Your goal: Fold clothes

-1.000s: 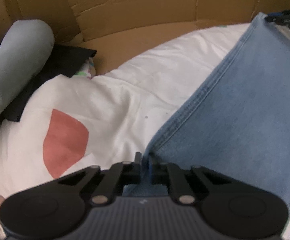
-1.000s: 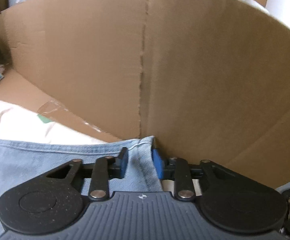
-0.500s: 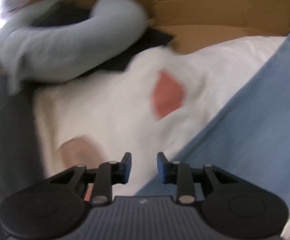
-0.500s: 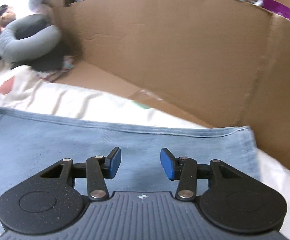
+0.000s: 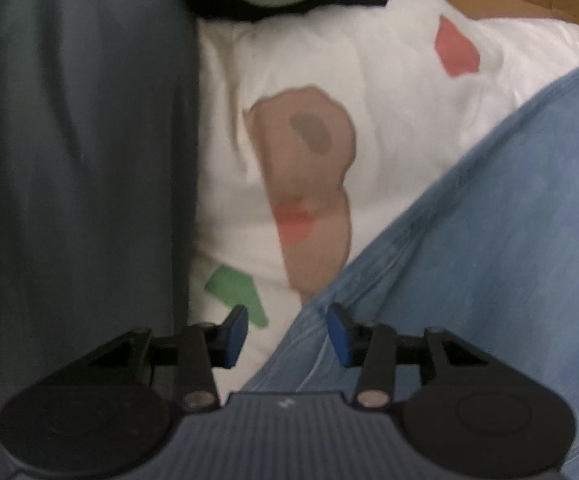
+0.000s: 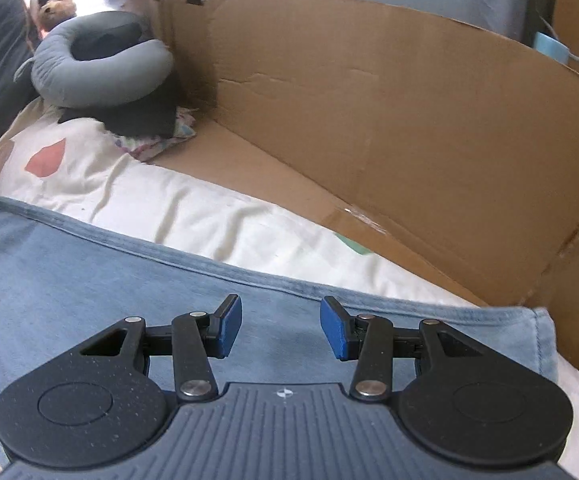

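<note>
Left tongs [image 5: 285,334] and right tongs [image 6: 281,330] are seen spread apart, nothing held. Denim garment [image 6: 89,280] lies flat on the patterned sheet [image 5: 369,80]: its hemmed edge is noted just beyond the right tongs, running 9 to 3 o'clock; left tongs straddle its edge, cloth toward 2 o'clock.

Black linkage arms with silver pivot screws, blue pads [image 6: 228,330] on both fingertips, ribbed grey housing behind; same build on left gripper [image 5: 285,334] and right gripper [image 6: 281,330].
</note>
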A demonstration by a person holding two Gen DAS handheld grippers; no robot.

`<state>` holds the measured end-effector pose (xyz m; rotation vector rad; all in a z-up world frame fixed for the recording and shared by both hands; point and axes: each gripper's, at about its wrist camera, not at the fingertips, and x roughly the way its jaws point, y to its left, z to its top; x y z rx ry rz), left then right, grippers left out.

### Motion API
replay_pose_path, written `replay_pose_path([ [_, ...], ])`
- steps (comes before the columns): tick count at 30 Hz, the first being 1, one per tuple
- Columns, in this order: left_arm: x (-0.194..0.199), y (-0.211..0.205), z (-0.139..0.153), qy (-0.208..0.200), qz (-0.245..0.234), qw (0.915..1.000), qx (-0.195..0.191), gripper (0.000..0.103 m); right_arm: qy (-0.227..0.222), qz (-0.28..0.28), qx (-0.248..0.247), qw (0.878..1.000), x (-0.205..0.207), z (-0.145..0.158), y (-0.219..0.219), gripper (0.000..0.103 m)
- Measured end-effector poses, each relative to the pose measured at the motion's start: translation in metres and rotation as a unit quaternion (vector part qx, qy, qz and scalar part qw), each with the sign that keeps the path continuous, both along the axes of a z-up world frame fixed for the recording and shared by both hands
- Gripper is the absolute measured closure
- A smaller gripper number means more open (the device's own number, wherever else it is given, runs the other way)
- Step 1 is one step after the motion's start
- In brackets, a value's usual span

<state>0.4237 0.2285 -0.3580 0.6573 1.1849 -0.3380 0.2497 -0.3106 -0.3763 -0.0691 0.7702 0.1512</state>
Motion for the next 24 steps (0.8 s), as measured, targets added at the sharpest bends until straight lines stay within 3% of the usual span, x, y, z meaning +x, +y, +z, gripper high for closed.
replay_pose_path([
  [6, 0.002, 0.003, -0.015, 0.000, 0.010, 0.9999, -0.003, 0.060, 0.011, 0.022, -0.003, 1.000, 0.007, -0.008, 0.019, 0.052],
  [9, 0.004, -0.003, -0.023, 0.010, -0.002, 0.9999, -0.004, 0.075, 0.017, 0.033, -0.004, 0.999, 0.011, -0.012, 0.028, 0.052],
  [11, 0.003, -0.009, -0.026, 0.022, -0.020, 0.9995, -0.001, 0.091, 0.021, 0.041, -0.005, 0.999, 0.013, -0.014, 0.034, 0.052],
  [13, 0.003, -0.014, -0.029, 0.034, -0.037, 0.9987, 0.003, 0.098, 0.024, 0.049, -0.003, 0.999, 0.016, -0.016, 0.039, 0.052],
  [18, 0.013, -0.010, -0.020, 0.073, -0.049, 0.9961, 0.004, 0.093, 0.031, 0.070, 0.009, 0.997, 0.023, -0.021, 0.048, 0.052],
  [22, 0.018, -0.009, -0.016, 0.074, -0.058, 0.9954, 0.019, 0.069, 0.035, 0.084, 0.017, 0.996, 0.028, -0.024, 0.054, 0.052],
  [24, 0.020, -0.010, -0.020, 0.077, -0.060, 0.9949, 0.025, 0.068, 0.036, 0.084, 0.017, 0.996, 0.031, -0.026, 0.054, 0.051],
])
